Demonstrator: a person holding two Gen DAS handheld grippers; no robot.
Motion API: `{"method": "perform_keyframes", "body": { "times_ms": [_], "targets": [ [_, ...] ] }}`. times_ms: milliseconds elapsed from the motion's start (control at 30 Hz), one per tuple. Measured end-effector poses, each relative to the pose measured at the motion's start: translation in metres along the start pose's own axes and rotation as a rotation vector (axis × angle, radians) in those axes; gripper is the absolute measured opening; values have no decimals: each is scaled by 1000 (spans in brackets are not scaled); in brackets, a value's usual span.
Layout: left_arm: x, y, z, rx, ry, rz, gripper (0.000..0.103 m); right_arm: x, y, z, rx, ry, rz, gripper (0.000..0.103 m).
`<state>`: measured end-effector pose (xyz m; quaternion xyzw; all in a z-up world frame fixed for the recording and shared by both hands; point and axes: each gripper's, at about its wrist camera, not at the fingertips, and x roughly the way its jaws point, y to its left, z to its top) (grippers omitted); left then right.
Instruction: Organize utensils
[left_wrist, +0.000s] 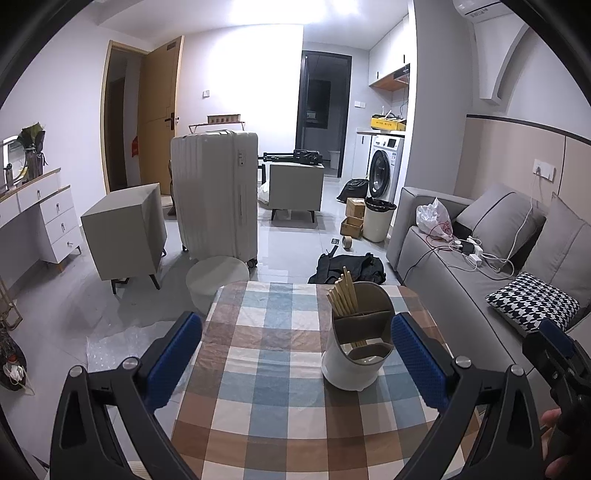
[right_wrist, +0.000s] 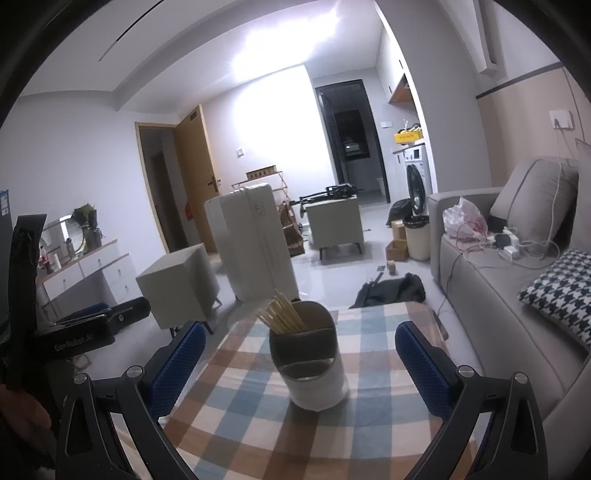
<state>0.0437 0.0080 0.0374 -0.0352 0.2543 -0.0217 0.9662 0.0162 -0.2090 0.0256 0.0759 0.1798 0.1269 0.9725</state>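
A white utensil holder (left_wrist: 352, 354) with a grey-brown inner divider stands on the checked tablecloth (left_wrist: 273, 369). Several wooden chopsticks (left_wrist: 343, 295) lean in its back compartment; the front compartment looks empty. My left gripper (left_wrist: 295, 347) is open above the table, the holder just inside its right finger. In the right wrist view the same holder (right_wrist: 314, 365) with chopsticks (right_wrist: 282, 314) stands between the wide-open fingers of my right gripper (right_wrist: 299, 354). Neither gripper holds anything. The other gripper shows at each view's edge (left_wrist: 557, 354) (right_wrist: 85, 328).
The table (right_wrist: 258, 424) ends just past the holder. A grey sofa (left_wrist: 461, 266) with a houndstooth cushion (left_wrist: 532, 306) runs along the right. On the floor beyond stand a round stool (left_wrist: 218, 280), a suitcase (left_wrist: 216, 199), cube stools, a black bag (left_wrist: 351, 267) and a bin (left_wrist: 378, 219).
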Motion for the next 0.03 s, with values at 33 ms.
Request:
{"method": "perform_keyframes", "body": {
  "times_ms": [33],
  "targets": [
    [1, 0, 0, 0, 0, 1, 100, 0, 0, 0, 1, 2, -3, 103]
  ]
}}
